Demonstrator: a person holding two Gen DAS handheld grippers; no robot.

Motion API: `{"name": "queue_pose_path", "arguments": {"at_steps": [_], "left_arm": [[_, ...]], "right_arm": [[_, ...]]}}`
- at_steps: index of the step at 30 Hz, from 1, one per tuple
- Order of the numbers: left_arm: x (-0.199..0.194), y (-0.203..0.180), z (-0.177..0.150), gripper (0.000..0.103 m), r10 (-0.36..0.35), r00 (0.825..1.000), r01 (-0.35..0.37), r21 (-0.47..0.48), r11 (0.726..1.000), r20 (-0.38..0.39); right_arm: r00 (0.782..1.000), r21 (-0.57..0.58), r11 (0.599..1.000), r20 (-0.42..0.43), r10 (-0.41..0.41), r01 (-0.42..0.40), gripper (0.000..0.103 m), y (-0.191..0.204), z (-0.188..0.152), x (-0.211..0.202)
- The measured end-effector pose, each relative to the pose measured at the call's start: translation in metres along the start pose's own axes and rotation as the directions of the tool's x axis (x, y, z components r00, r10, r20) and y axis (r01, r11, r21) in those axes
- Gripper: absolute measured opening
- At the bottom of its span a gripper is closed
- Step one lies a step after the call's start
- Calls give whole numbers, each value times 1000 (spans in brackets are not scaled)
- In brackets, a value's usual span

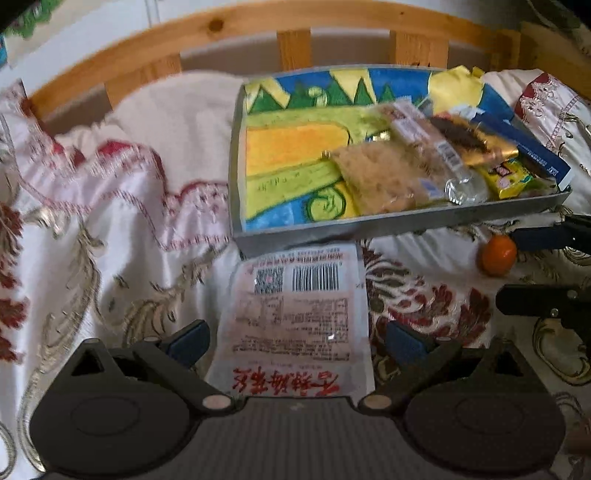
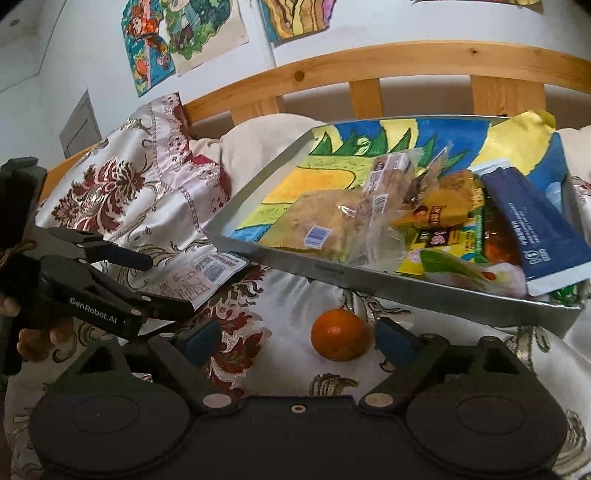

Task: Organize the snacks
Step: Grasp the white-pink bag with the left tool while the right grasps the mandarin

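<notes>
A grey tray (image 1: 388,225) with a painted lining holds several snack packets on its right side; it also shows in the right wrist view (image 2: 332,275). A white and pink snack packet (image 1: 295,314) lies flat on the bedspread in front of the tray, between the open fingers of my left gripper (image 1: 295,343). The packet also shows in the right wrist view (image 2: 207,275). An orange (image 2: 340,334) lies on the bedspread below the tray, between the open fingers of my right gripper (image 2: 301,345). The orange also shows in the left wrist view (image 1: 496,254).
A floral bedspread (image 1: 110,258) covers the bed. A wooden slatted headboard (image 1: 258,22) runs behind the tray. A cream pillow (image 1: 177,110) lies left of the tray. Drawings (image 2: 177,40) hang on the wall. The left gripper shows in the right wrist view (image 2: 147,284).
</notes>
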State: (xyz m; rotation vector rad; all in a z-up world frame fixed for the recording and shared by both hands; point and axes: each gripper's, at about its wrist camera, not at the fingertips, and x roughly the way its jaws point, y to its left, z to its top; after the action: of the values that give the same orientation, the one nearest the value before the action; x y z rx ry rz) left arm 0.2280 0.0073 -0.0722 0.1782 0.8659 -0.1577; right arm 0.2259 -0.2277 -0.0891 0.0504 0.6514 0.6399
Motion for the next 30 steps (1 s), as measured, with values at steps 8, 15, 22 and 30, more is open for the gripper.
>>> {"name": "queue_pose_path", "arguments": {"at_steps": [8,15,22,30], "left_arm": [[11,11,-1,102,-62,995,58,-52,997,-74],[7,12,-2,98,-95,991,91,-50,995,-95],[-9,-20,-4,93,-117,991,119,28,993,-60],[-6,-24,0,97,-57,994,58,8,998,-91]], "right_arm": [[999,5,1000,-27,26,-26,89,-3,0,8],[998,27,999,-48,31,-29,81,-6,1,15],[998,34,999,-52,39,-37,67,-7,0,15],[999,28,1000,-45,11,-10,62,-6,0,13]]}}
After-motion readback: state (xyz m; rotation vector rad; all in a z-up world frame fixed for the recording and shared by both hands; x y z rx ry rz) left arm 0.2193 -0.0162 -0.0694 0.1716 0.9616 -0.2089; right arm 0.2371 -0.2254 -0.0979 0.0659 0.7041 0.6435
